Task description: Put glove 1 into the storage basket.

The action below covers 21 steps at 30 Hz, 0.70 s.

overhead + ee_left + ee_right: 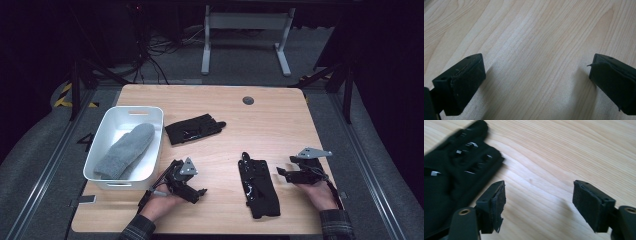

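- My right gripper (281,172) sits at the right of the desk (270,120), jaws spread wide with only bare wood between them; no earlier look is at hand, so I say just that they stand apart.
- In the right gripper view the pads (498,202) are black, foam-like and frayed at the edges, set on hard black plastic blocks with small brass-coloured eyelets.
- The near glove (257,186) lies flat on the desk just left of my right gripper, apart from it, long axis running away from me. It is black, soft cloth with glossy raised patches that catch the light.
- My left gripper (201,192) rests low on the desk near the front edge, jaws spread, nothing between them but wood grain; its pads (465,82) look the same worn black.
- A second black glove (194,129) lies farther back, near the middle, just right of the bin (150,150).
- The bin is white, smooth plastic, rectangular with rounded corners and slot handles. Inside it lies one grey mitten (125,150), knitted and fuzzy.
- The desk is pale wood with fine straight grain and a round dark grommet (248,100) near the back.
- Count: two black gloves, one grey mitten, one bin, two grippers.
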Each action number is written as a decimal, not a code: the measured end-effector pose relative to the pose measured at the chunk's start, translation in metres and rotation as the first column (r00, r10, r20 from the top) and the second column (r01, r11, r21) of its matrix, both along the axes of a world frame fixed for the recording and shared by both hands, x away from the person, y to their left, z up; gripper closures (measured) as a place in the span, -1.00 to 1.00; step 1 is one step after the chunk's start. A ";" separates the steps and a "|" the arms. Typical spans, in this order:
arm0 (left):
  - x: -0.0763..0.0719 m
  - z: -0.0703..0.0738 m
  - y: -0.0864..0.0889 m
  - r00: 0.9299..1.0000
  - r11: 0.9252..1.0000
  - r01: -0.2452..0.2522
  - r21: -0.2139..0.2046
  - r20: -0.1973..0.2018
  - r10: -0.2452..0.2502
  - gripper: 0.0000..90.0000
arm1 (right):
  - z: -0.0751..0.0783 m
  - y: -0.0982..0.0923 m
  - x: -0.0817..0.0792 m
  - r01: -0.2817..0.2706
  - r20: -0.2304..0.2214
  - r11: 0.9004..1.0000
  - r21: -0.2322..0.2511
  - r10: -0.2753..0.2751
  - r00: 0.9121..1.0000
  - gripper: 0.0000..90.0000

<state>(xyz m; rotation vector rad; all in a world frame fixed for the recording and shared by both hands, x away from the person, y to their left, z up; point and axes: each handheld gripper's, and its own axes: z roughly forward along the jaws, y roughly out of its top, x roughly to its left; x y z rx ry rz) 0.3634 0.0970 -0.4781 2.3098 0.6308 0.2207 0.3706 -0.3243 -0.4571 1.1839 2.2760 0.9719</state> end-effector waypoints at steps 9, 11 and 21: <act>0.003 0.007 -0.002 1.000 0.999 -0.011 0.035 -0.010 0.011 -0.79 | -0.010 -0.009 0.005 0.046 0.014 0.999 0.000 -0.046 0.999 -0.54; 0.004 0.010 -0.002 1.000 1.000 -0.016 0.023 -0.005 0.016 -0.70 | -0.011 -0.009 0.005 0.051 0.017 0.999 0.003 -0.051 0.999 -0.58; 0.022 0.031 -0.002 0.998 0.998 -0.057 -0.033 -0.019 0.056 -0.01 | -0.011 -0.009 0.005 0.056 0.012 0.998 0.002 -0.056 0.998 -0.63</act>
